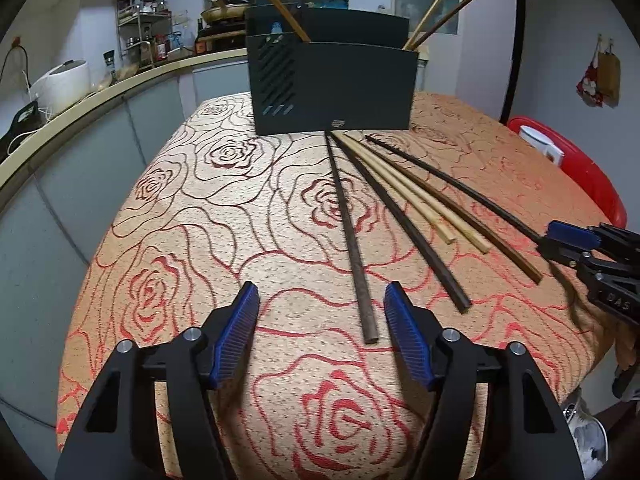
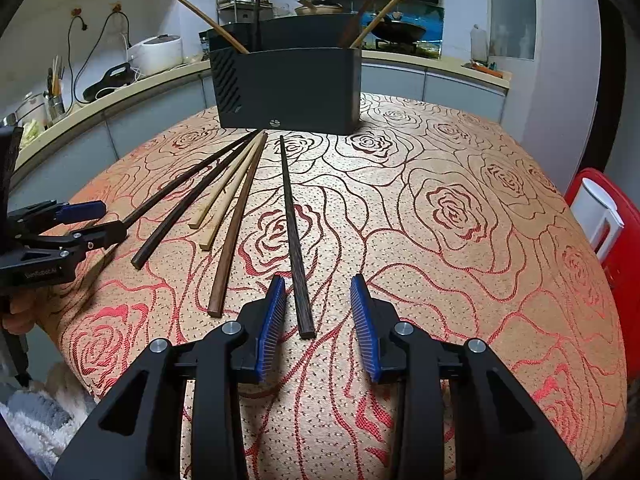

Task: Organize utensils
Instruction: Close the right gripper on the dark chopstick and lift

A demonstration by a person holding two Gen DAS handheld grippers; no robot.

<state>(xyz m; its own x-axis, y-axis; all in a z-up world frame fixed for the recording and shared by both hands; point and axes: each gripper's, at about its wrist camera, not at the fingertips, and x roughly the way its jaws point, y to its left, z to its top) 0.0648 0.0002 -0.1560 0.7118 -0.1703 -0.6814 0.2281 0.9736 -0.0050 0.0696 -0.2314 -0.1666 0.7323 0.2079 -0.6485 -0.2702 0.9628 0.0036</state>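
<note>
A dark utensil holder (image 1: 332, 88) (image 2: 288, 88) stands at the far side of the rose-patterned table, with a few chopsticks leaning in it. Several chopsticks lie fanned out in front of it. My left gripper (image 1: 320, 304) is open, and the near end of a dark brown chopstick (image 1: 354, 240) lies between its blue pads, close to the right one, untouched. My right gripper (image 2: 318, 284) is open around the near end of a black chopstick (image 2: 294, 240), with a gap on both sides. Each gripper also shows at the edge of the other view: right gripper (image 1: 550, 242), left gripper (image 2: 114, 219).
Two pale bamboo chopsticks (image 1: 416, 196) and two brown ones lie between the grippers. A red chair (image 1: 584, 176) with a white item stands at the table's right edge. A kitchen counter with a rice cooker (image 1: 60, 84) runs along the left and back.
</note>
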